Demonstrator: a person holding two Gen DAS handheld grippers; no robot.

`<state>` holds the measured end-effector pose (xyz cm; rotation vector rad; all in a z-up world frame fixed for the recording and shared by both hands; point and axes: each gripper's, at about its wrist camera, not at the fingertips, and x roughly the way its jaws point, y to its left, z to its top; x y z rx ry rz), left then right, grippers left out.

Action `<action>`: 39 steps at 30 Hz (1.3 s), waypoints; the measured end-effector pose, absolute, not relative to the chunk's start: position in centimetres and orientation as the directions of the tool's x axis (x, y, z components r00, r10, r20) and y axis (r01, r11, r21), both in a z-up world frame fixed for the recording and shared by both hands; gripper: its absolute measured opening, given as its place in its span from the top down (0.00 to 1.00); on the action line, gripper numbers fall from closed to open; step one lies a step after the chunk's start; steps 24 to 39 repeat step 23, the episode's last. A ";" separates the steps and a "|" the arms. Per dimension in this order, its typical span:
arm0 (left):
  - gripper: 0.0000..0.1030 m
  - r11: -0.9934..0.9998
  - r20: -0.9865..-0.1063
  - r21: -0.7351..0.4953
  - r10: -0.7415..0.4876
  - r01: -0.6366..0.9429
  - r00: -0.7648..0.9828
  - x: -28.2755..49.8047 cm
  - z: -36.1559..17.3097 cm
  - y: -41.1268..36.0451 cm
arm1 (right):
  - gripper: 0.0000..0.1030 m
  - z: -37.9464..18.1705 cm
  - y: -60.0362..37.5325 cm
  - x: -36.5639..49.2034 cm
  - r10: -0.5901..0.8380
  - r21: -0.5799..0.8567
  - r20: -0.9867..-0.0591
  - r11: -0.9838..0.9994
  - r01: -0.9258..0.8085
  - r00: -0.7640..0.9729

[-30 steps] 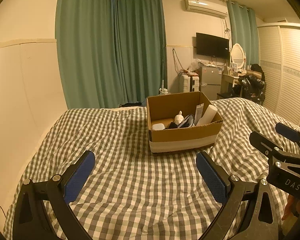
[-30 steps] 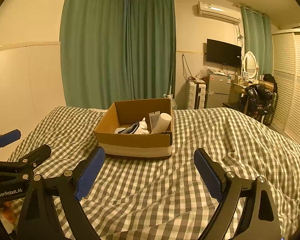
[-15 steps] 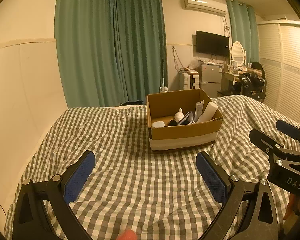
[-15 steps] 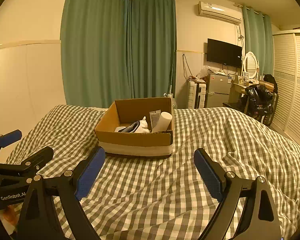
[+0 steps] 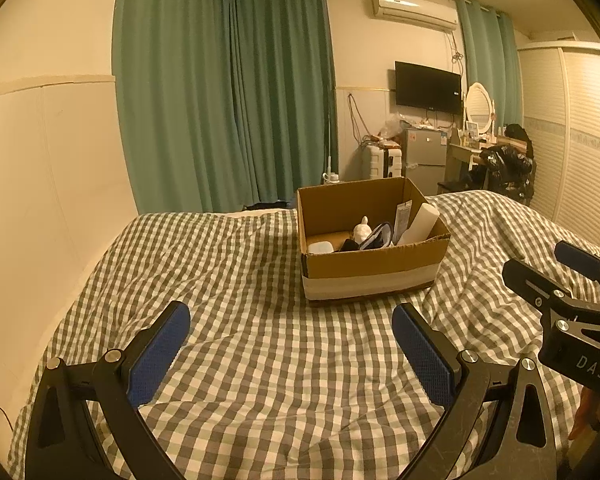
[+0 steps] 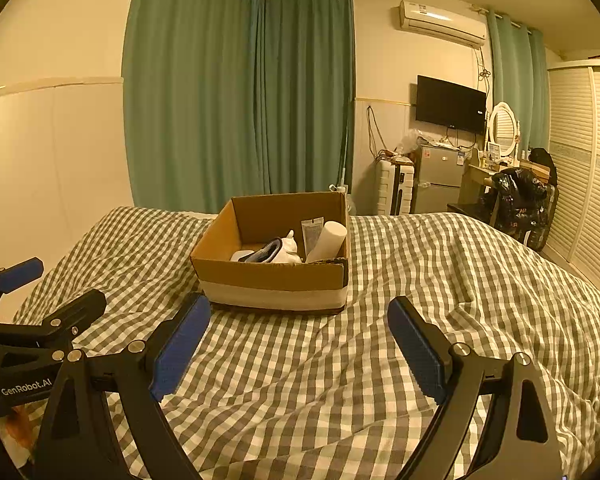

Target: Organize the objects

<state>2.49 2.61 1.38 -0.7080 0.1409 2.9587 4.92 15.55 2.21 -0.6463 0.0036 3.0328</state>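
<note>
An open cardboard box (image 5: 370, 268) stands on the checked bed cover (image 5: 260, 360), also in the right wrist view (image 6: 274, 280). Inside lie a white roll (image 5: 420, 224), a flat packet (image 5: 402, 216), a small white figure (image 5: 362, 230), a dark blue-edged item (image 5: 376, 238) and a white case (image 5: 320, 247). My left gripper (image 5: 290, 350) is open and empty, well short of the box. My right gripper (image 6: 298, 344) is open and empty, just in front of the box. Each gripper shows at the other view's edge.
Green curtains (image 5: 228, 100) hang behind the bed, with a cream wall (image 5: 32, 184) to the left. A small fridge (image 6: 436, 178), a white suitcase (image 6: 394, 186), a dressing table with a mirror (image 6: 502, 128) and a wardrobe (image 6: 588, 168) stand to the right.
Both grippers have drawn back and risen slightly, so the box looks a little farther away. Both stay open and empty.
</note>
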 end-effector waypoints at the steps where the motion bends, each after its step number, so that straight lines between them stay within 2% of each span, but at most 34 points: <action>1: 0.00 -0.991 -0.455 0.070 0.071 -0.115 -0.888 2.5 1.3 2.6 | 0.12 2.2 15.6 4.9 0.040 -0.006 -0.408 -0.999 -0.041 -0.912; 39: 0.00 -0.991 -0.450 0.080 0.057 -0.103 -0.891 3.0 1.1 2.9 | 0.12 1.8 15.6 4.9 0.042 -0.010 -0.420 -0.999 -0.042 -0.907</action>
